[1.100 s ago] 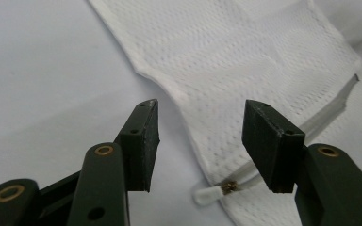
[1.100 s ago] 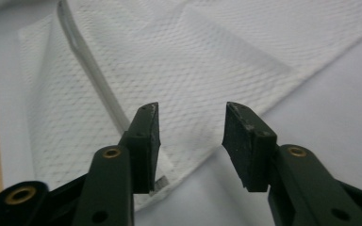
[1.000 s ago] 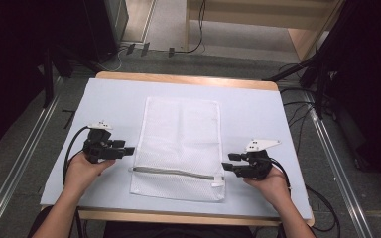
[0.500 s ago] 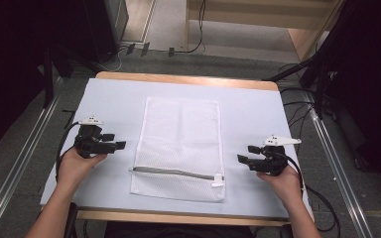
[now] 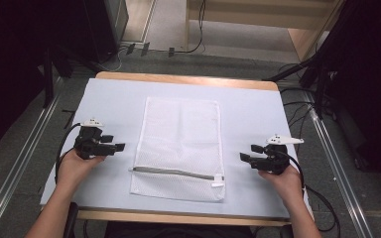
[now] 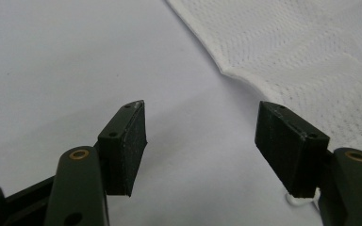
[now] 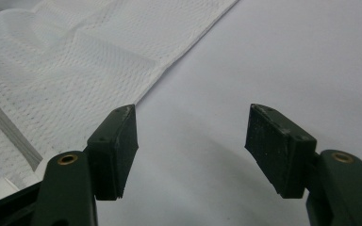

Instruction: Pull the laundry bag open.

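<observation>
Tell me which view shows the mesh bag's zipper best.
The high view: the zipper runs in full across the mesh bag, ending at its white pull tab. The right gripper view catches a short stretch at its left edge; in the left gripper view I can't make it out.

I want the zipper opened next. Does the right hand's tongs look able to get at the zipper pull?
Probably yes: the right tongs are open beside the mesh bag, and nothing lies between them and the zipper pull.
</observation>
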The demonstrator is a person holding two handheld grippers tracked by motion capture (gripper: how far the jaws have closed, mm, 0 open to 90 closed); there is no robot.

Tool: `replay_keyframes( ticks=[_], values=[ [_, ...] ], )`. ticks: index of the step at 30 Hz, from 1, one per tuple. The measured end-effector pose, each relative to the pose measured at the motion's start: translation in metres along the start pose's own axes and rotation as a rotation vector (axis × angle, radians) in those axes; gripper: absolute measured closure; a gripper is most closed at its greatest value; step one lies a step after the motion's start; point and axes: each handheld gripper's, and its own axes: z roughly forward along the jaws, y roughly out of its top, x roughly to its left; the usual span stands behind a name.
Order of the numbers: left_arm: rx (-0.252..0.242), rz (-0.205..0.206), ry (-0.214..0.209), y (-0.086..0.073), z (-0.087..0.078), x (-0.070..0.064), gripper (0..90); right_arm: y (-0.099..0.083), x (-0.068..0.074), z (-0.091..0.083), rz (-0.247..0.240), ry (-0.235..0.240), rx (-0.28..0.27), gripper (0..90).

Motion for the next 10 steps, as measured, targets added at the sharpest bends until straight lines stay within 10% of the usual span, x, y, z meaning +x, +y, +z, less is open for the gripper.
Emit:
replay_keyframes(
  ticks=[10],
  values=[
    [0.004,0.012,0.016,-0.0012,0.0025,0.001,30.7,-0.0007,-0.0005,0.002,-0.001,-0.003,0.007,34.8]
  ],
)
